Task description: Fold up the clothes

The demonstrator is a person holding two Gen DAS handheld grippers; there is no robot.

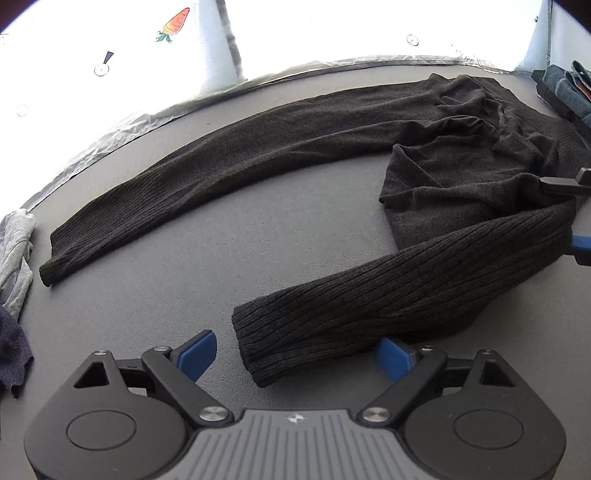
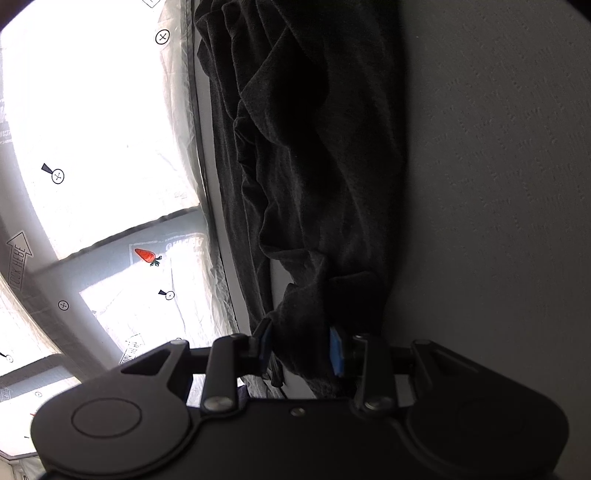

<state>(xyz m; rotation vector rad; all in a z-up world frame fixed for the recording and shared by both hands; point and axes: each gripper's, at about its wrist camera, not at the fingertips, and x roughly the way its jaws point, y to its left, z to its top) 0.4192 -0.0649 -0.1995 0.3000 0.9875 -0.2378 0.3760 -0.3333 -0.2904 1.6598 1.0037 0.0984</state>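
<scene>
The left hand-held gripper (image 1: 297,352) is hovering released over the dark ribbed knit sweater's (image 1: 369,295) cuff at lower centre. The right hand-held gripper (image 2: 303,347) is grasping that sweater's bunched fabric on the grey desk (image 1: 184,295).

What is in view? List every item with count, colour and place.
sweater: one, black, spread on the table, sleeves stretched out
table: one, grey, under everything
grey cloth: one, light grey, left table edge
dark cloth: one, navy, lower left edge
denim pile: one, blue, far right corner
carrot sticker: one, orange, bright sheet beyond the table
left hand-held gripper: one, black with blue pads, open at the near sleeve cuff
right hand-held gripper: one, black with blue pads, shut on sweater
</scene>
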